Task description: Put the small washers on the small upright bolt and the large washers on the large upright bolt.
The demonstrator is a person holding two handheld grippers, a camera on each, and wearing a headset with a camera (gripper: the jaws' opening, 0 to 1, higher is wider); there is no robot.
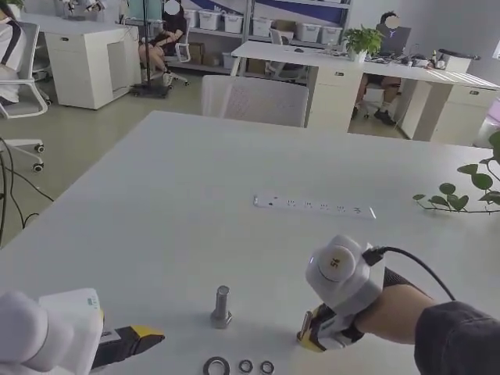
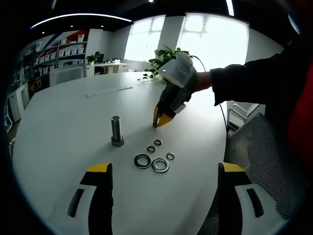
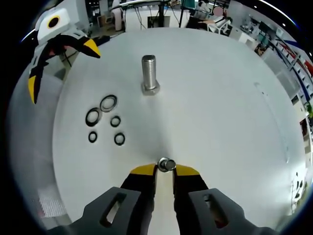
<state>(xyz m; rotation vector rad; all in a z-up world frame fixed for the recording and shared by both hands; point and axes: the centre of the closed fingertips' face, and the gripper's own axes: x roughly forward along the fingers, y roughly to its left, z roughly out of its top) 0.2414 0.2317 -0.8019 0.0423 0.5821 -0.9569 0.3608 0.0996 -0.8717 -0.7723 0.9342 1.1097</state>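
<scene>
Nearest you, low over the front of the white bench [image 1: 195, 180], your left tongs [image 2: 165, 170] stand wide apart with nothing between them. Just ahead of them five washers lie flat in a loose cluster on the bare surface: two large washers [image 2: 143, 160] side by side, and three small washers [image 2: 158, 142] close around them. To the right of the cluster, your right tongs [image 3: 165, 171] are clamped on the small bolt [image 3: 166, 164], yellow tips down at the bench top. A little past the washers the large bolt [image 1: 222, 306] stands upright on its head, apart from both tongs. Farther across, a white power strip [image 1: 312, 206] lies flat on the bench, and leafy plant sprigs [image 1: 465, 191] reach in at the right edge. Beyond the far edge a mesh-backed chair [image 1: 254, 100] faces you. Behind it stand white desks [image 1: 86, 58], a potted plant [image 1: 362, 39] on one of them, people seated, and shelves of storage bins [image 1: 234, 22] along the back wall.
</scene>
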